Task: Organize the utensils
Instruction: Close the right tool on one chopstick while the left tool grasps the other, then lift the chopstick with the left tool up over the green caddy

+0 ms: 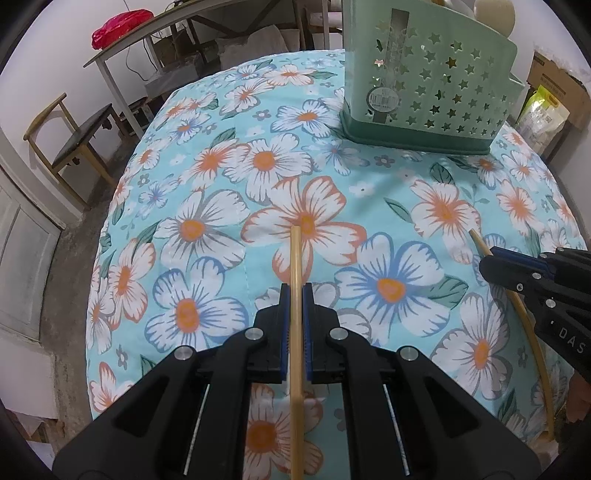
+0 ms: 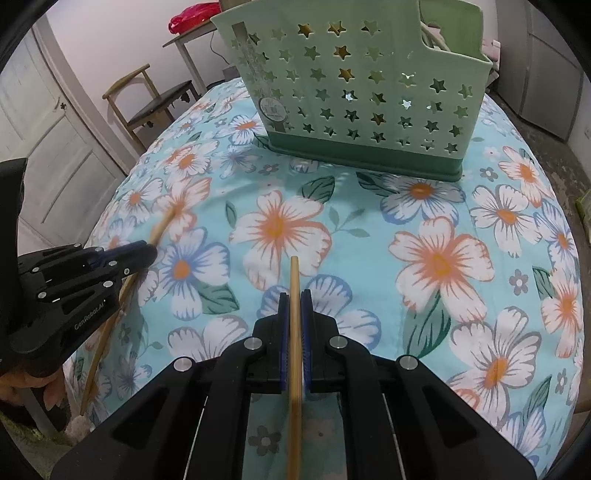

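My left gripper [image 1: 296, 291] is shut on a bamboo chopstick [image 1: 296, 258] whose tip juts forward over the floral cloth. My right gripper [image 2: 294, 297] is shut on a second bamboo chopstick [image 2: 294, 277] in the same way. Each gripper shows in the other's view: the right gripper [image 1: 487, 258] at the right edge with its chopstick [image 1: 478, 242], the left gripper [image 2: 149, 251] at the left edge with its chopstick [image 2: 162, 225]. A green star-pierced utensil basket [image 2: 369, 92] stands upright at the far side of the table, beyond both grippers, also seen as the basket [image 1: 432, 85].
The round table carries a light-blue flowered cloth [image 1: 221, 166]. A wooden chair [image 1: 70, 136] and a side table with a red bag [image 1: 120, 27] stand beyond the table's left edge. A white door [image 2: 44, 122] is at the left. A hand [image 2: 26, 384] holds the left gripper.
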Action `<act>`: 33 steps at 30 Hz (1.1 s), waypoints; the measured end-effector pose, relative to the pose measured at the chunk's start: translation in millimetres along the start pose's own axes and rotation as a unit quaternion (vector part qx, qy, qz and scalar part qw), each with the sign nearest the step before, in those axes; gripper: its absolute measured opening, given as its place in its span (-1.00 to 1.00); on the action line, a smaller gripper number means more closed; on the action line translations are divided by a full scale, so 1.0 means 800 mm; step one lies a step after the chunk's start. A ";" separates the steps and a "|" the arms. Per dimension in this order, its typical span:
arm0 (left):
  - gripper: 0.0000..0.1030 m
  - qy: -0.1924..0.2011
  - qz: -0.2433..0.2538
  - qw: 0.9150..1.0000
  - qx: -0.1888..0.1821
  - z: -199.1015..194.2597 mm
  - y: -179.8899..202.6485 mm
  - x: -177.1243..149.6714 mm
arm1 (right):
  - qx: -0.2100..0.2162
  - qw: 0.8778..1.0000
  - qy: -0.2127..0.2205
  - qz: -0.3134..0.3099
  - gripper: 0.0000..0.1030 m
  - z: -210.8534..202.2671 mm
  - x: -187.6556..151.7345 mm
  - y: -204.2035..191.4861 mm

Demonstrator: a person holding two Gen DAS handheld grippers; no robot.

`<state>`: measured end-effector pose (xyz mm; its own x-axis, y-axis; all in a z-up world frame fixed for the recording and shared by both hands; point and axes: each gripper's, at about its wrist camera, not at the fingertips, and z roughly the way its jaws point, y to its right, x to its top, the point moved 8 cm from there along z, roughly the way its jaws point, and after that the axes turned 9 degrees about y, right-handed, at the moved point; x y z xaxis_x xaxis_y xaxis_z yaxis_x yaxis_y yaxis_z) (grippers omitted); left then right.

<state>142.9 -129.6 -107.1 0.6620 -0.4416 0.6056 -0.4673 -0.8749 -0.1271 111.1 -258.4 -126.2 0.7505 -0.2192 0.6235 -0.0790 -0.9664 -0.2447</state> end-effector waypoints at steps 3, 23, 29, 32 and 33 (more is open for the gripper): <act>-0.90 0.000 0.001 1.000 0.000 0.000 0.001 0.000 | 0.001 1.000 0.000 0.002 -0.88 0.001 0.001 0.001; -0.90 -0.005 0.004 1.000 -0.005 0.011 0.002 0.007 | 0.003 1.000 -0.001 0.001 -0.88 0.002 0.000 0.001; -0.90 0.008 -0.037 0.997 -0.070 0.014 -0.012 0.031 | 0.000 1.000 0.000 0.001 -0.88 0.002 0.000 0.001; -0.90 0.038 -0.033 0.994 -0.099 -0.010 -0.014 0.045 | 0.001 1.000 0.001 0.004 -0.88 0.002 0.000 0.002; -0.90 0.040 -0.039 0.993 -0.107 -0.017 -0.020 0.048 | 0.001 1.000 0.001 0.004 -0.88 0.003 0.000 0.002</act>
<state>167.9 -130.0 -71.1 0.6565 -0.3490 0.6687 -0.5360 -0.8396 0.0880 112.8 -259.7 -128.0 0.7478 -0.2279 0.6236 -0.0840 -0.9642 -0.2516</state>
